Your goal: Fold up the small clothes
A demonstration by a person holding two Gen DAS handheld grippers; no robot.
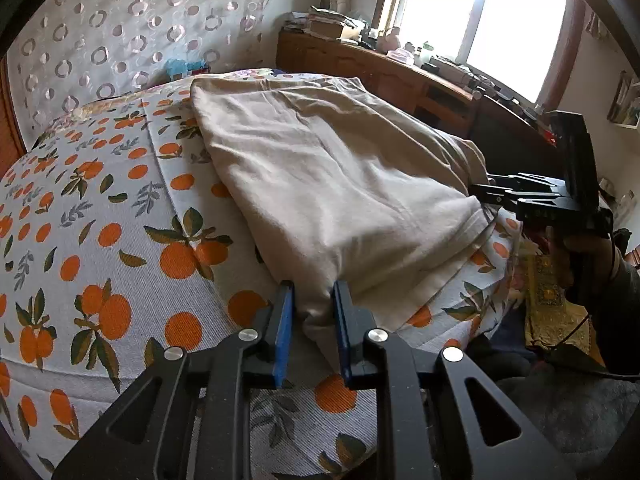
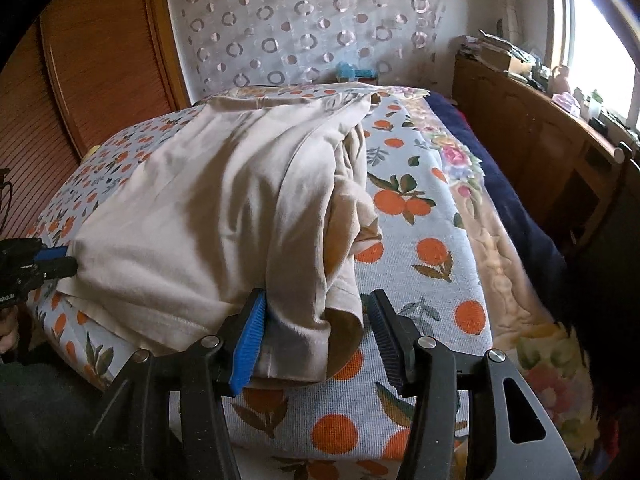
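A beige garment [image 1: 320,168] lies partly folded on a bed with an orange-print cover [image 1: 100,208]. In the left wrist view my left gripper [image 1: 313,300] has its blue pads pressed on the garment's near corner, which bunches between them. My right gripper [image 1: 484,190] shows at the right by the garment's hem. In the right wrist view the garment [image 2: 192,208] has a sleeve end hanging between the jaws of my right gripper [image 2: 317,296], which stand wide. Its left pad touches the cloth and its right pad is clear of it. My left gripper [image 2: 60,260] holds the far left corner.
A wooden sideboard [image 1: 400,72] loaded with papers and bottles runs under the window at the right. A ring-patterned curtain [image 2: 304,28] hangs behind the bed, with a wooden wardrobe [image 2: 100,60] at the left. A dark blue blanket [image 2: 520,208] and a floral one [image 2: 500,264] line the bed's right side.
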